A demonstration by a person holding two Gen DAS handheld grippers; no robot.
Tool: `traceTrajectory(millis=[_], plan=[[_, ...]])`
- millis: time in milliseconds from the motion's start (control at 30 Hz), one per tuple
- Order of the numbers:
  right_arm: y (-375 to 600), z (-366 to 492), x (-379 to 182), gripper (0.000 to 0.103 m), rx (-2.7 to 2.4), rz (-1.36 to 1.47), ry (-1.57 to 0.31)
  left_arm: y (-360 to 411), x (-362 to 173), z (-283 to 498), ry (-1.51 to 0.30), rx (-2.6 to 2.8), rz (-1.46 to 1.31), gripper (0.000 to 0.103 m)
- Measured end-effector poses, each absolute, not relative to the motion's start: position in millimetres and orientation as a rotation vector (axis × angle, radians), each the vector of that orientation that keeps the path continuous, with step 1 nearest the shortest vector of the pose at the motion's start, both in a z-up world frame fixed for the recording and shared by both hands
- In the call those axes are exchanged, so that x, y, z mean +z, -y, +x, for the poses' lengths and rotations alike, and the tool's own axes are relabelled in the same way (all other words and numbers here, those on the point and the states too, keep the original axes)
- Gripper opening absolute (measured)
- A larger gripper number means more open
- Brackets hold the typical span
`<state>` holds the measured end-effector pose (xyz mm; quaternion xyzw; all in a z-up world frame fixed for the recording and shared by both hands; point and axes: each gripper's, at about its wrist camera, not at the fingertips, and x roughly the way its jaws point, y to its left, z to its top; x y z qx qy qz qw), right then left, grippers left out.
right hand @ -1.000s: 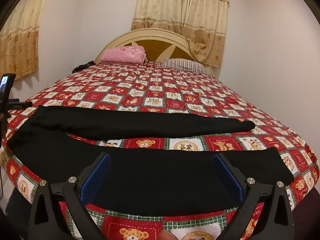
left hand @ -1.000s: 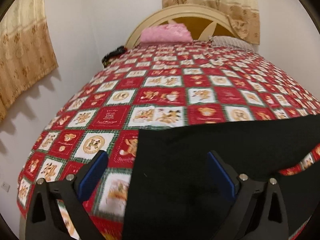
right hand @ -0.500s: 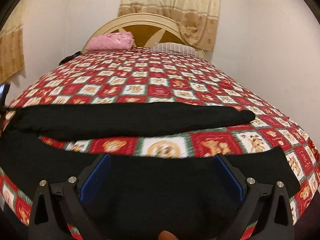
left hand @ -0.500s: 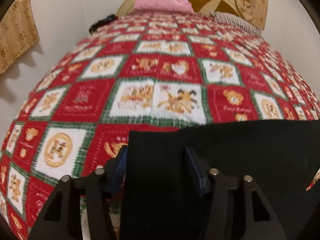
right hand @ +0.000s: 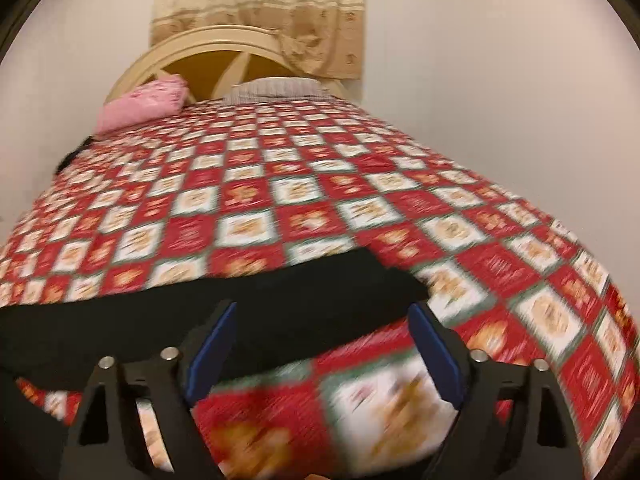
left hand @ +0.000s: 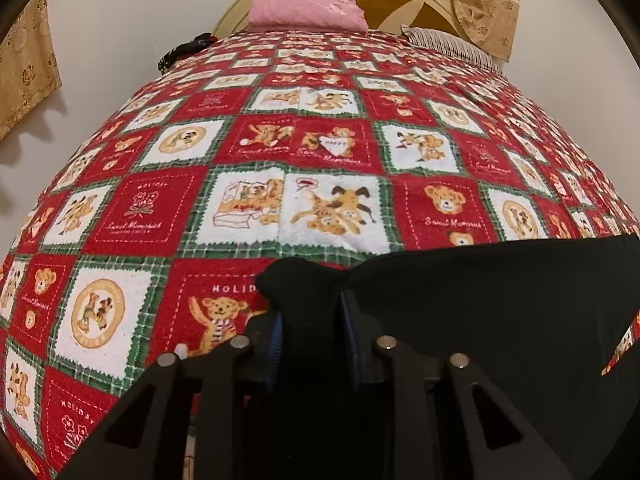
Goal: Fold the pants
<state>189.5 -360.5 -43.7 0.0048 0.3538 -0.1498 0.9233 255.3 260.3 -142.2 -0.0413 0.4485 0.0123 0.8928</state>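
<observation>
Black pants (left hand: 500, 312) lie spread across the near part of a bed with a red, white and green teddy-bear quilt (left hand: 320, 152). My left gripper (left hand: 310, 312) is shut on the pants' corner, which bunches up between the blue pads. In the right wrist view the far leg of the pants (right hand: 240, 304) stretches left to right and ends just past the gripper. My right gripper (right hand: 322, 324) is open and empty, low over that leg's end. This view is blurred by motion.
A pink folded blanket (left hand: 308, 10) and a striped pillow (left hand: 448, 46) lie at the cream headboard (right hand: 208, 46). A dark object (left hand: 184, 50) sits at the quilt's far left edge. White walls and beige curtains (right hand: 260, 12) surround the bed.
My left gripper lowered onto the pants' corner and closed on it. My right gripper moved right and forward, from over the near leg to the far leg's end, staying open.
</observation>
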Motion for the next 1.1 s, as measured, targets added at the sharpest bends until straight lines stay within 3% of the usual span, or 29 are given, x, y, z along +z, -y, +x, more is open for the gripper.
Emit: traceTrajectory(millis=[33,233,400,533,567,600,633,667,700,767,1100], plan=[[368.6,197.4,-45.2,0.082,-0.317,0.009,-0.741,-261.2,-142.9,256.5,-0.936,0.026,-0.089,0.028],[417.4,258.3,-65.4,0.082,-0.328,0.053,-0.854,-264.1,-144.9,261.7,-0.945,0.084,-0.069,0.053],[435.0,293.1,-84.2,0.082,-0.29,0.046,-0.945,-262.5,-147.5,263.2,-0.955,0.056,-0.044,0.052],[445.5,311.5,-110.0,0.082,-0.226,0.083,-1.07,-260.3,-147.7,263.0,-0.958,0.019,-0.037,0.04],[445.5,312.9,-114.6,0.069,-0.191,0.106,-1.091,-258.9,-147.3,262.0,-0.955,0.004,-0.035,0.03],[443.0,313.2,-115.3,0.048,-0.18,0.097,-1.09,-257.9,-146.5,260.8,-0.949,-0.042,-0.041,0.022],[441.4,312.5,-115.0,0.037,-0.17,0.093,-1.086,-257.4,-145.6,260.3,-0.945,-0.071,-0.054,0.015],[439.0,311.5,-114.6,0.019,-0.156,0.095,-1.084,-257.2,-144.2,259.5,-0.936,-0.065,-0.048,0.015],[433.8,309.1,-112.3,0.013,-0.154,0.084,-1.072,-256.4,-142.2,257.5,-0.918,-0.071,-0.034,0.015],[430.1,307.9,-107.9,0.006,-0.164,0.056,-1.051,-257.3,-137.2,254.8,-0.893,-0.068,-0.042,0.014],[415.6,242.0,-31.3,0.005,-0.129,0.043,-0.731,-268.1,-99.1,219.3,-0.731,-0.163,-0.133,0.014]])
